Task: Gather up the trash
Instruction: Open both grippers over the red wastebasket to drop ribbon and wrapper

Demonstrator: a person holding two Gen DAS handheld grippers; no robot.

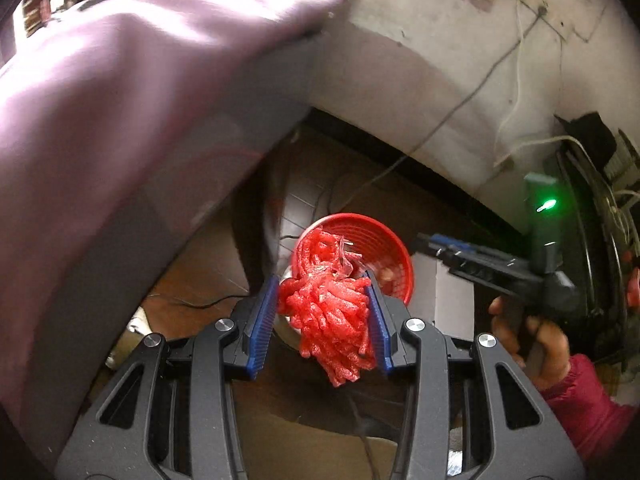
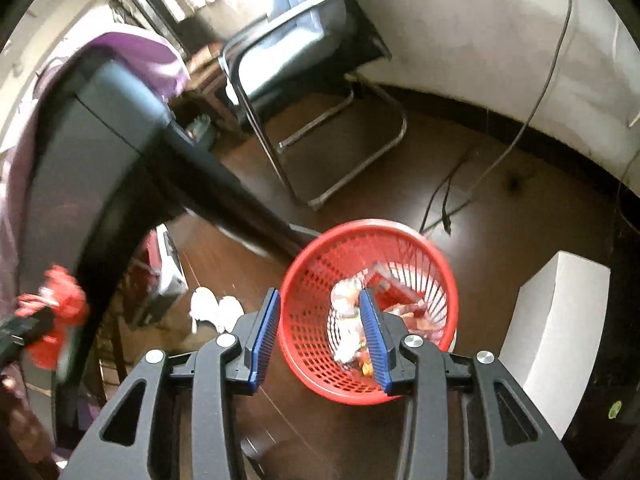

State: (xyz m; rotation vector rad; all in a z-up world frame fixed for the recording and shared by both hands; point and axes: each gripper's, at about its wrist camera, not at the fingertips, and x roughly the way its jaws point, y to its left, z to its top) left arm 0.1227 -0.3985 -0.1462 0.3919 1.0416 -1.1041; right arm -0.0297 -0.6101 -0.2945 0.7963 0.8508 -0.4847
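Note:
My left gripper (image 1: 320,280) is shut on a bunch of red foam netting (image 1: 332,320), which hangs out below the blue pads. Beyond it, on the brown floor, stands the red mesh trash basket (image 1: 384,244). In the right wrist view my right gripper (image 2: 319,294) stands open above the basket (image 2: 316,344). A crumpled clear wrapper (image 2: 346,320) lies inside the basket beside the right pad, with red packets further in. A hand holds the right gripper (image 1: 472,260) at the right of the left wrist view. The left gripper with the netting (image 2: 60,308) shows blurred at the far left.
A table draped in purple cloth (image 1: 140,80) looms at the left, its dark leg (image 2: 224,196) close to the basket. A metal-framed chair (image 2: 304,80) stands behind. A white box (image 2: 556,340) sits right of the basket. Cables (image 2: 444,204) and white cloth (image 2: 216,308) lie on the floor.

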